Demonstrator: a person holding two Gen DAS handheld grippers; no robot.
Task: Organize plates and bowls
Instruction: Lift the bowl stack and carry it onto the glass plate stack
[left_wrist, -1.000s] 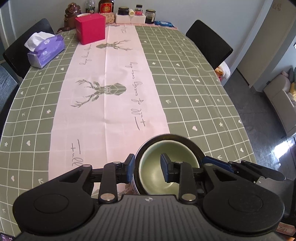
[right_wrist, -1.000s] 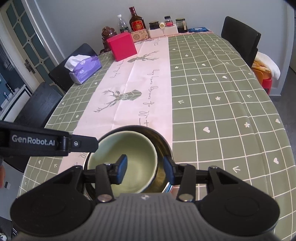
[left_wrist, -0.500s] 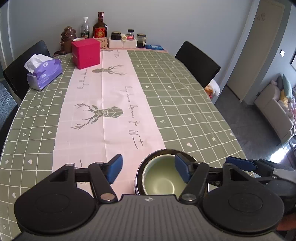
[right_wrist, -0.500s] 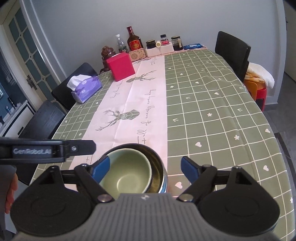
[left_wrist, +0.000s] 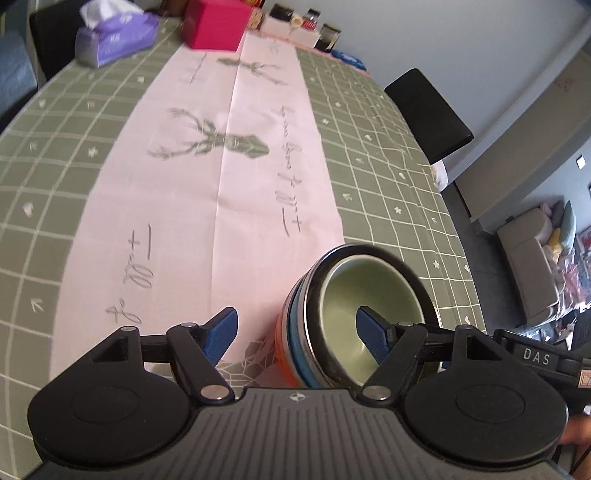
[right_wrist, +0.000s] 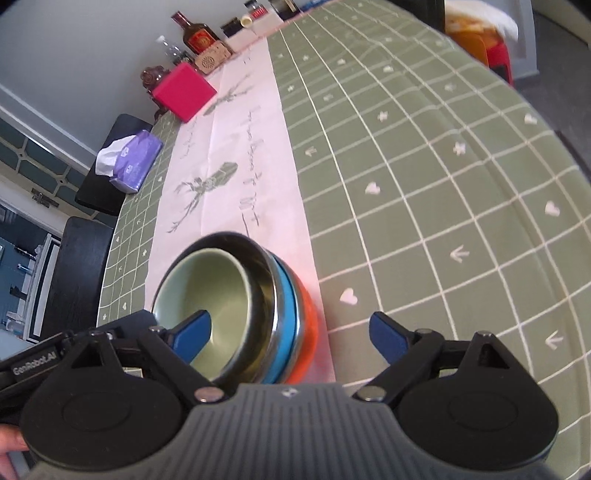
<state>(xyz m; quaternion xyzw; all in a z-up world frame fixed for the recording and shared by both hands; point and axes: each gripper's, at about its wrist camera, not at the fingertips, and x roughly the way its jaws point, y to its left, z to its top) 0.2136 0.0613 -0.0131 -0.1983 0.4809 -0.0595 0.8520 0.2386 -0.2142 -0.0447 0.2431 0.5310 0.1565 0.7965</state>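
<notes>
Left wrist view: left gripper (left_wrist: 297, 334) jaws wide and still opening, nothing gripped. Its right blue pad hangs over the inside of the green bowl (left_wrist: 369, 295); left pad sits clear over the pink runner (left_wrist: 207, 192), beside the stack. Pad does not appear to press on the bowl wall, though blur makes contact hard to rule out.

Green bowl is nested in a dark metal bowl (left_wrist: 413, 271), which sits in a blue bowl (left_wrist: 295, 328) on an orange bowl (left_wrist: 282, 354) at the bottom. Stack stands at the near end of the runner, on the green checked tablecloth (left_wrist: 388, 166).

Right wrist view: right gripper (right_wrist: 290, 336) jaws also spread wide, holding nothing. Left pad over the green bowl's (right_wrist: 207, 284) interior, right pad out over the tablecloth (right_wrist: 424, 177), well clear of the orange bowl (right_wrist: 308, 332). Blue bowl (right_wrist: 286, 302) and metal bowl (right_wrist: 258, 266) rims show between.

Far end of table: red box (right_wrist: 184, 90), purple tissue pack (right_wrist: 135, 162), bottle (right_wrist: 197, 35), jars. Black chair (left_wrist: 428, 114) at the table's side.
</notes>
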